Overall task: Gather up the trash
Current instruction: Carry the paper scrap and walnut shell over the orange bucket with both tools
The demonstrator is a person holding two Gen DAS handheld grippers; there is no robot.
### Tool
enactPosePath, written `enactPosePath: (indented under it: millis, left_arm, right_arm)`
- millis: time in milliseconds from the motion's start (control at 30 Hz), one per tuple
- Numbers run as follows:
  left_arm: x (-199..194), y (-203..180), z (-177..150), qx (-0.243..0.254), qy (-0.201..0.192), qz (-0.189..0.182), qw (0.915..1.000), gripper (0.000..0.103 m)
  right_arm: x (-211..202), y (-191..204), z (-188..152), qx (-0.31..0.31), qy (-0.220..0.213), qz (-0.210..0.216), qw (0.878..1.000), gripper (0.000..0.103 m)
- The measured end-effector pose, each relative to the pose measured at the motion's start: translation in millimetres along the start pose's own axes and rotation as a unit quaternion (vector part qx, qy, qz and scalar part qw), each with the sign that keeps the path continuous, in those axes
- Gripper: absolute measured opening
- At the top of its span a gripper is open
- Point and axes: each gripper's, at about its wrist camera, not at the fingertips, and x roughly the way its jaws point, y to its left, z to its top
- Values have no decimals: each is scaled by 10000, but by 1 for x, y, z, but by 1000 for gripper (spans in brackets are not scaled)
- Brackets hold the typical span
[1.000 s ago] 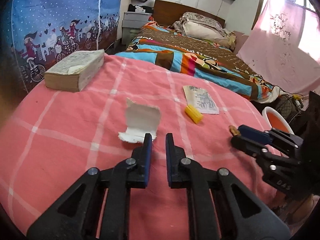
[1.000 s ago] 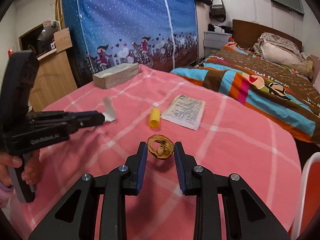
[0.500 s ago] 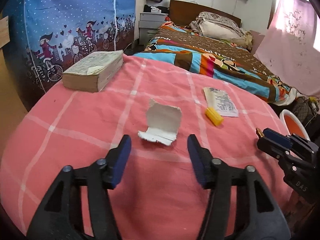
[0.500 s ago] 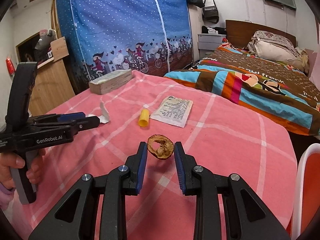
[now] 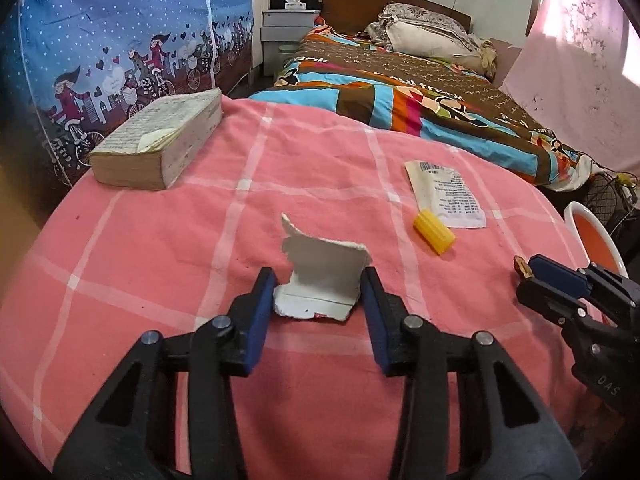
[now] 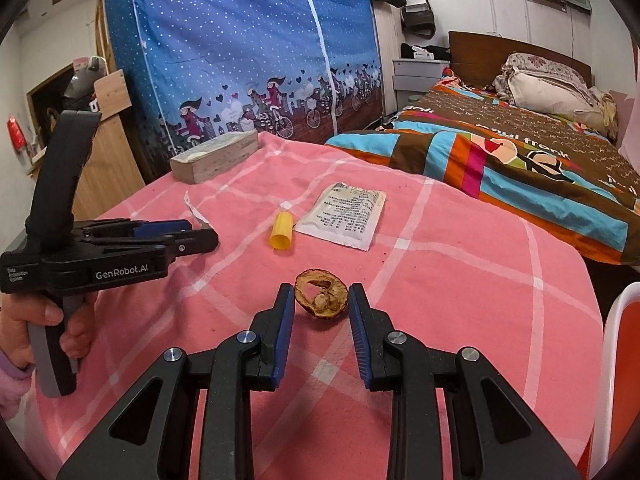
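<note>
A torn white card scrap (image 5: 322, 280) lies on the pink checked tablecloth (image 5: 160, 240). My left gripper (image 5: 318, 308) is open, its jaws on either side of the scrap; it also shows in the right wrist view (image 6: 192, 236). My right gripper (image 6: 320, 312) is shut on a brown dried fruit slice (image 6: 321, 294), held just above the cloth; it shows at the right of the left wrist view (image 5: 528, 276). A yellow cap (image 5: 433, 232) (image 6: 281, 230) and a flat printed sachet (image 5: 444, 194) (image 6: 344, 216) lie further back.
A thick old book (image 5: 160, 144) (image 6: 216, 156) sits at the table's far left. A bin with a white rim and orange inside (image 5: 596, 236) (image 6: 616, 360) stands off the table's right edge. A bed (image 5: 420, 76) lies beyond the table.
My left gripper opened wide, then moved forward so its jaws now flank the white scrap. My right gripper kept hold of the fruit slice and drew back a little.
</note>
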Motion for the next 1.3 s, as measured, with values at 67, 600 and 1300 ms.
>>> enactPosePath:
  millis: [67, 600, 1300]
  left_arm:
    - [-3, -4, -1, 94, -58, 39, 9999, 60]
    - [-101, -62, -2, 347, -2667, -461, 9621, 61]
    - [-147, -202, -3, 1493, -3938, -1612, 8925, 61]
  right_arm:
    - [-2, 0, 0, 12, -59, -17, 10000, 26]
    - [-111, -11, 4, -119, -2652, -703, 9616, 25]
    - [-222, -68, -28, -64, -3698, -2494, 8950, 25]
